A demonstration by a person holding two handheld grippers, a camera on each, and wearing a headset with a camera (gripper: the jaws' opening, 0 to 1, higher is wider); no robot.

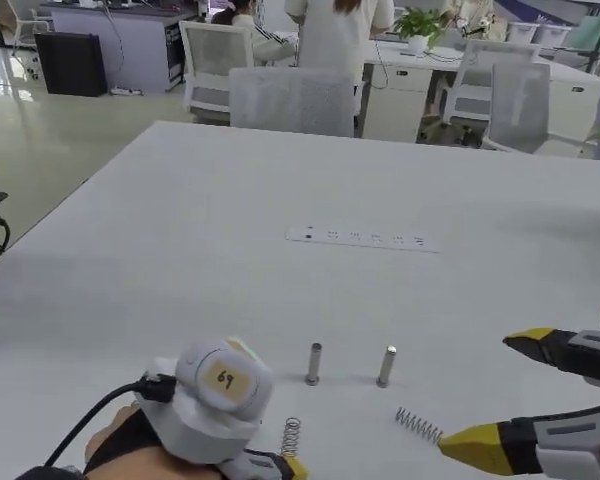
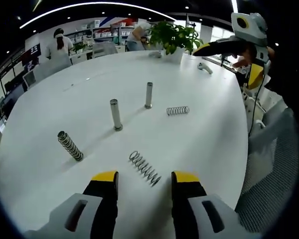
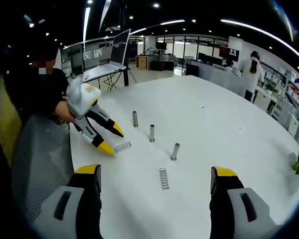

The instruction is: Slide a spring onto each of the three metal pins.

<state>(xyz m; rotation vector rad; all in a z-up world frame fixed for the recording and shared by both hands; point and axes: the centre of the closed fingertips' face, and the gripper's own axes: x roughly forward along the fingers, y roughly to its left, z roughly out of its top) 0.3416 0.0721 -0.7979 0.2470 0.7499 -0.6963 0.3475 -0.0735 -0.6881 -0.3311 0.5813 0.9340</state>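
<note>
Three pins in row on table; spring on endmost; two loose springs before them.

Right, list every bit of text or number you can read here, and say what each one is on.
"69": handwritten on the yellow sticker on the round white cap of the left claw.
Marks along the white strip lying on the table: too small to read.
Dark wall sign far back in the right gripper view: too blurred to read.

Shiny metal pins and wire springs on a smooth, matt white tabletop.
</note>
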